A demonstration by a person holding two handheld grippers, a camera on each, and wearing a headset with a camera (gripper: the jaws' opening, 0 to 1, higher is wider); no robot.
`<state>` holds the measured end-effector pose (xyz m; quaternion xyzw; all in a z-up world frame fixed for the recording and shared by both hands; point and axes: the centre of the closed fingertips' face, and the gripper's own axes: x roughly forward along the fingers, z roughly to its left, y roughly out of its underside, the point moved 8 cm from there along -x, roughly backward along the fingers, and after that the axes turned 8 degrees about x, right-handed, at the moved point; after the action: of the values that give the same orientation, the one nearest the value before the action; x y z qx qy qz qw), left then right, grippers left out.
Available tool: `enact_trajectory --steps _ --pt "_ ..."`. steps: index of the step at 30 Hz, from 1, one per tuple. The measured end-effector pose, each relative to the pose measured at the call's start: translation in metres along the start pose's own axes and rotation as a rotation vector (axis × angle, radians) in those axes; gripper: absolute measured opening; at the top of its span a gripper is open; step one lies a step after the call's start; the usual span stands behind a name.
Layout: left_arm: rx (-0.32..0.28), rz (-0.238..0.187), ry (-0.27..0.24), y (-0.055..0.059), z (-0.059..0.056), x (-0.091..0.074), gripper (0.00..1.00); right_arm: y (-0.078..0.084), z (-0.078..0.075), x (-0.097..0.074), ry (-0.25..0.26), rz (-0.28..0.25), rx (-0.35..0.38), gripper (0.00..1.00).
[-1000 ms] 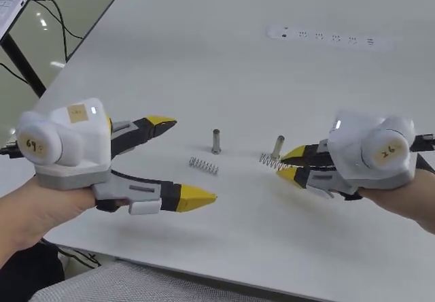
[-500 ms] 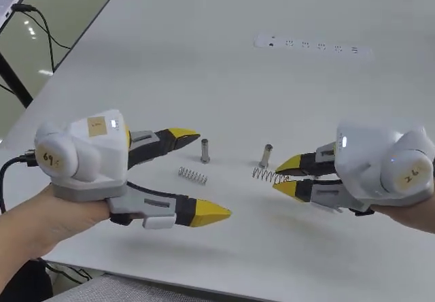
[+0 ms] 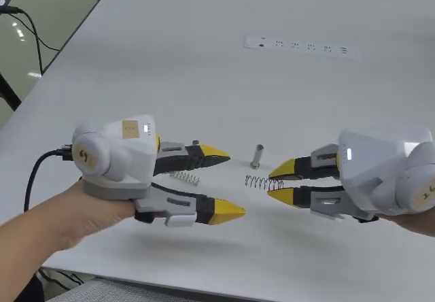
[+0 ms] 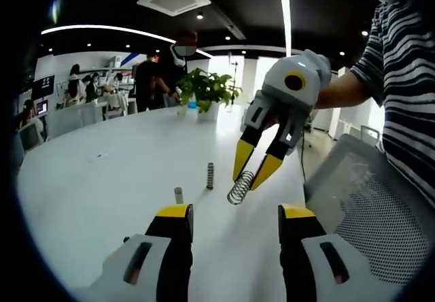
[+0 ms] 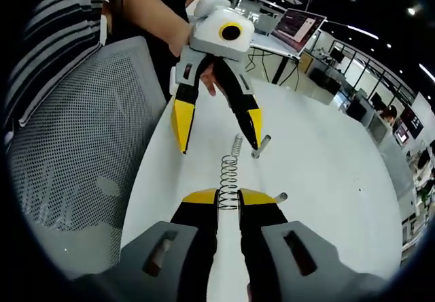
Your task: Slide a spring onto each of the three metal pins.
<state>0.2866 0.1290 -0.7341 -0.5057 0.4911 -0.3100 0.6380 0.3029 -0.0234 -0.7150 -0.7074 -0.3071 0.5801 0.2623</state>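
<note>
One spring (image 3: 255,181) is pinched by its end in my right gripper (image 3: 270,185) near a pin (image 3: 257,156), while my left gripper (image 3: 234,183) hangs wide open, empty, above another spring (image 3: 185,177).

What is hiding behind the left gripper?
Behind the left gripper, a metal pin peeks out and a spring lies on the table; the pin's lower part is covered.

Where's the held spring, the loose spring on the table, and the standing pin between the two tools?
held spring (image 3: 257,181), head view, middle of its coils.
loose spring (image 3: 185,177), head view, middle of its coils.
standing pin (image 3: 257,156), head view, middle of its shaft.
</note>
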Motion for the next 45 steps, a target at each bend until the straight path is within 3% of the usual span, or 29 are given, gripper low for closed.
enact_trajectory --steps 3,6,14,28,45 --pt "0.001 -0.004 0.019 -0.002 -0.002 0.006 0.37 -0.001 0.002 0.0 -0.006 0.0 -0.006 0.13" --pt "0.003 -0.005 0.031 -0.002 -0.002 0.013 0.37 -0.001 0.004 0.0 -0.015 -0.004 -0.014 0.13" --pt "-0.002 0.003 0.077 0.003 -0.004 0.016 0.24 -0.001 0.006 0.0 -0.038 -0.005 -0.026 0.13" --pt "0.002 -0.021 0.101 -0.004 -0.008 0.021 0.1 -0.005 0.009 -0.002 -0.059 -0.019 -0.031 0.13" --pt "0.012 -0.041 0.129 -0.008 -0.01 0.018 0.08 -0.004 0.011 -0.005 -0.06 -0.063 0.043 0.13"
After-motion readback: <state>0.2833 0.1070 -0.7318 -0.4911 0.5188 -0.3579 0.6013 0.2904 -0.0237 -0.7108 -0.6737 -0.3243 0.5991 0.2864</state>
